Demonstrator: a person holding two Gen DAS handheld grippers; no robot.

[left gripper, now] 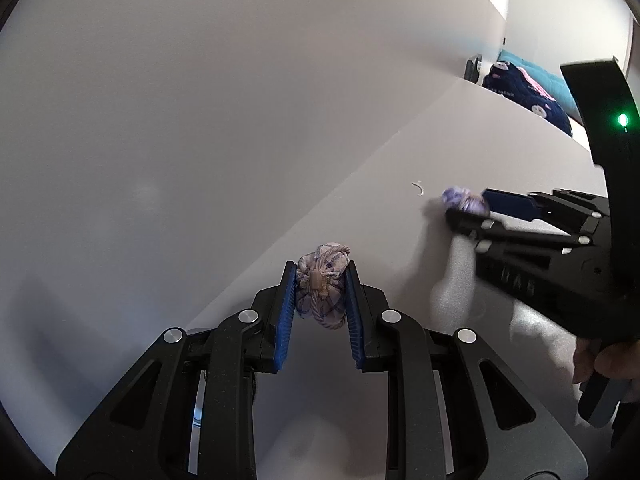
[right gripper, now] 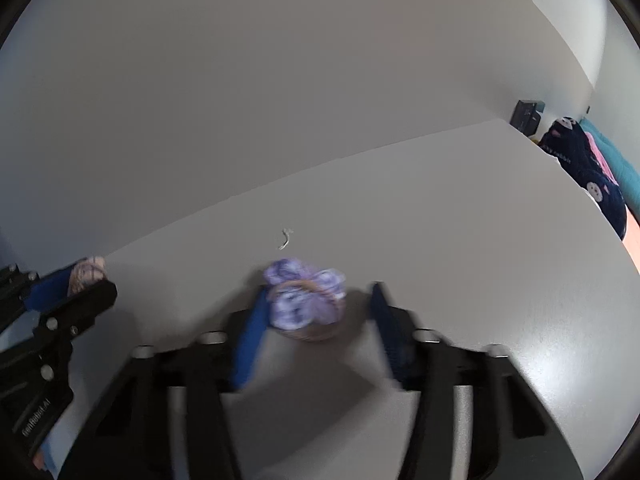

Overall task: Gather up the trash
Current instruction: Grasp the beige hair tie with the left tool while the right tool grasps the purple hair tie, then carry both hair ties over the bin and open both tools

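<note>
A pale crumpled wad with blue lines (left gripper: 322, 288) sits between the blue pads of my left gripper (left gripper: 322, 268), which is shut on it just above the white table (left gripper: 500, 140). That gripper also shows at the left of the right wrist view (right gripper: 86, 276), with the wad (right gripper: 89, 269) at its tips. A purple-and-white crumpled wad (right gripper: 304, 300) lies on the table between the fingers of my right gripper (right gripper: 318, 292). Its left pad (right gripper: 252, 332) touches the wad; the right pad stands a little clear. The view is blurred. In the left wrist view the purple wad (left gripper: 460, 197) sits at the right gripper's tips (left gripper: 466, 209).
A tiny white scrap (right gripper: 285, 238) lies on the table beyond the purple wad. A plain wall rises behind the table. Past the far right edge are a small black device (right gripper: 526, 114), a dark blue printed fabric item (right gripper: 588, 168) and teal bedding. A person's hand (left gripper: 608, 364) grips the right handle.
</note>
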